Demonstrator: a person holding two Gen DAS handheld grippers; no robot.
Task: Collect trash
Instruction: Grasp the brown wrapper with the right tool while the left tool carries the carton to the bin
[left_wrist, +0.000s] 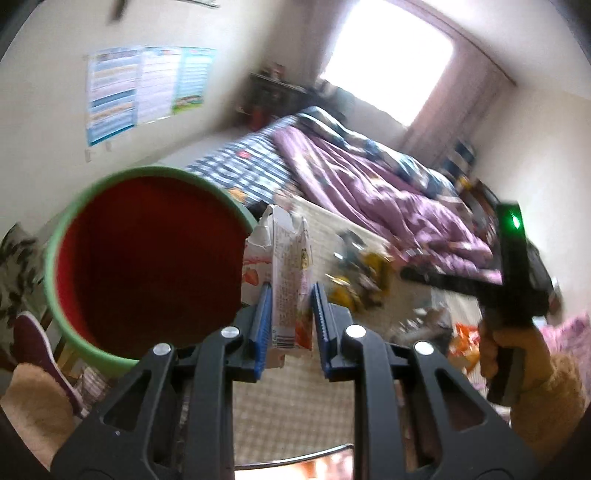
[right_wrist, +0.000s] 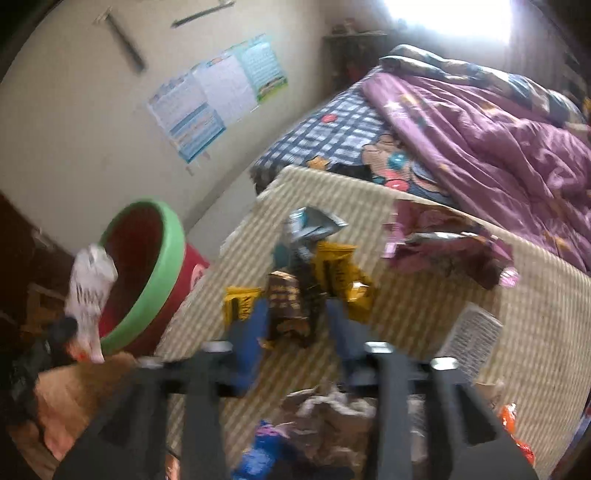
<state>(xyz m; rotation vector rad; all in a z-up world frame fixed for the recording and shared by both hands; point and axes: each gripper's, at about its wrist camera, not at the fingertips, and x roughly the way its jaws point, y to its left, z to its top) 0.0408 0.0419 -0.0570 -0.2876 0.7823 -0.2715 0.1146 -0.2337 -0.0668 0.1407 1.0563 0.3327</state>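
The left gripper (left_wrist: 291, 310) pinches a torn milk carton (left_wrist: 286, 266) right beside the red bin (left_wrist: 147, 258). Next job, I think: hold it over the bin and let go. The right gripper (right_wrist: 295, 325) is spread above snack wrappers (right_wrist: 332, 273) on the mat (right_wrist: 443, 295).

I stood in a bedroom with pale cream walls (left_wrist: 48, 122). A set of blue and white posters (right_wrist: 218, 96) hung taped to the wall on my left. A bright window (left_wrist: 391, 62) at the far end washed the room in daylight, a pinkish curtain (left_wrist: 454, 96) drawn to its right edge. The bed (right_wrist: 332, 136) ran along under it, its blue checked sheet half covered by a rumpled purple quilt (left_wrist: 373, 192). A dark shelf unit (left_wrist: 273, 96) stood in the far corner beside the bed's head. Nearer me lay a pale striped mat (right_wrist: 546, 332).
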